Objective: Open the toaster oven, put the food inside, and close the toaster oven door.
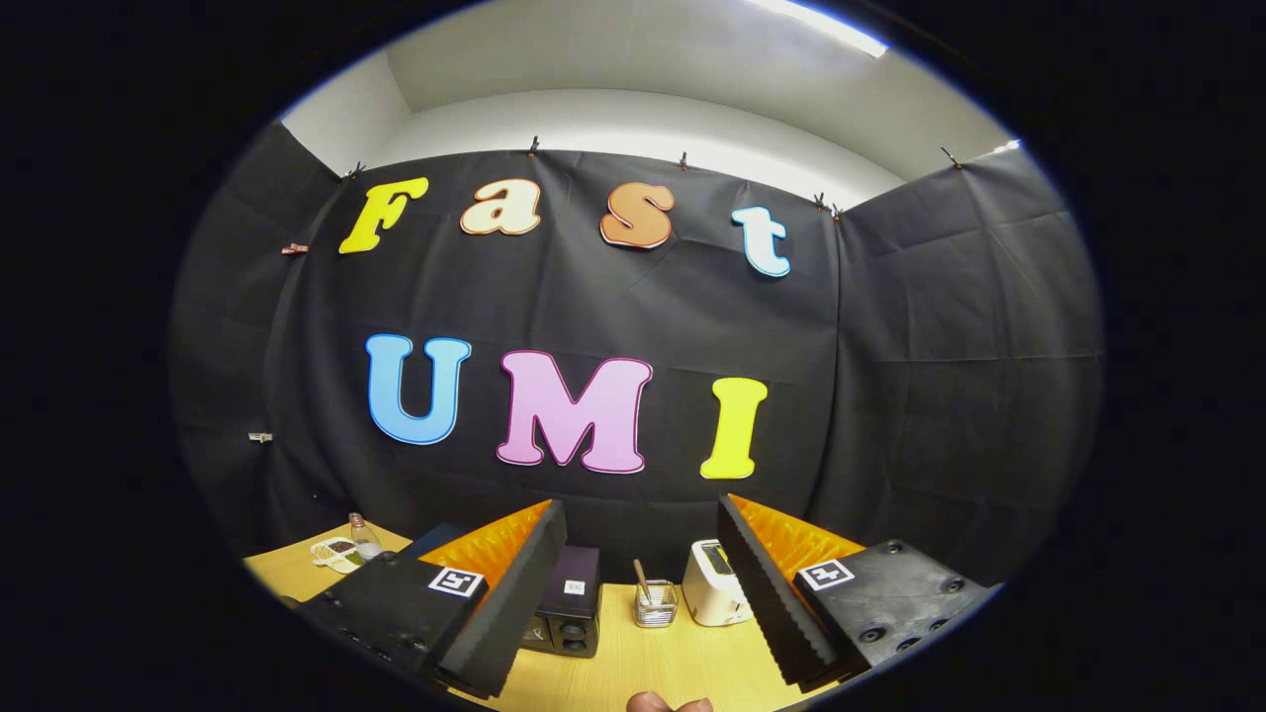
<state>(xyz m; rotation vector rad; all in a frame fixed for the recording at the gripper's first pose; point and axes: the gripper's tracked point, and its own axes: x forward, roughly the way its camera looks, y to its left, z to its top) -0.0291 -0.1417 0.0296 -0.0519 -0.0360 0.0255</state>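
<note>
Black toaster oven [569, 615] beyond wide-spread claw [643, 593], behind its left finger.

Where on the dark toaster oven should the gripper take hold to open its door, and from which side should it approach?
Probably from the front. The toaster oven stands on the table just beyond one finger of the open gripper, its knob side facing the gripper. The finger hides the door and its handle, so the exact grip point cannot be told.
</note>
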